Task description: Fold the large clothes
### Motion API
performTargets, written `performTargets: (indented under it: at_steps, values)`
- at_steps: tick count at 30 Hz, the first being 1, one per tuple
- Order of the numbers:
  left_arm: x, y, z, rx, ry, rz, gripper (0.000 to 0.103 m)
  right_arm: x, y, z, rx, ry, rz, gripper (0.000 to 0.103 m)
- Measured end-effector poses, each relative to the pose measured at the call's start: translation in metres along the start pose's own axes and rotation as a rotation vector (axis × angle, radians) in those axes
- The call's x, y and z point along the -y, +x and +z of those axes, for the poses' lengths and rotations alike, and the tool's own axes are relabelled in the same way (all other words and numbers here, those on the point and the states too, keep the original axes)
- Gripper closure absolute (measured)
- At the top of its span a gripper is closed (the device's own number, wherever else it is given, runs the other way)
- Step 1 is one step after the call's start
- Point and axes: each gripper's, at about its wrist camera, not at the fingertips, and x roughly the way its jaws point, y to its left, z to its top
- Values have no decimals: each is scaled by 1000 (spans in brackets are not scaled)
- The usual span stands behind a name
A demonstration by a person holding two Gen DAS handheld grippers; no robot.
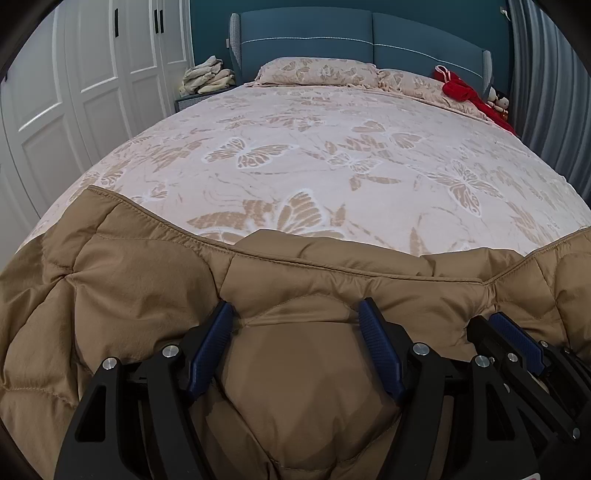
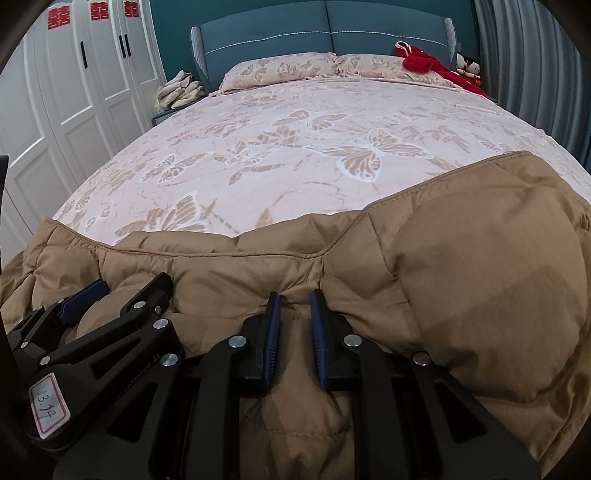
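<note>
While a tan quilted down garment (image 1: pixel 147 266) is spread across the near end of a bed (image 1: pixel 332 155), its long axis is laid from side to side, parallel to the foot of the bed. Its stitched, piped edge is turned toward the blue headboard (image 1: pixel 369 33). Puffy diamond-shaped panels and soft creases are seen over its matte surface. A thick bulge of the fabric is clamped between the widely spaced blue pads of the left gripper (image 1: pixel 295 314). A thinner pinch of the same fabric is clamped between the nearly closed pads of the right gripper (image 2: pixel 295 295). Both grippers are placed close together near the garment's middle. A pink butterfly-patterned bedspread (image 2: pixel 295 129) is seen beyond the garment.
</note>
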Motion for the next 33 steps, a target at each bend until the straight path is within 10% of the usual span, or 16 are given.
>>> performTargets:
  at_steps: [21, 28, 33]
  values:
    - [-52, -42, 28, -9, -89, -55, 31, 22, -40, 25, 5, 26, 58, 85]
    - [-112, -8, 38, -132, -144, 74, 28, 74, -35, 35, -39, 92, -59, 81]
    - [-101, 10, 29, -79, -82, 146, 24, 57, -13, 22, -40, -17, -140, 80]
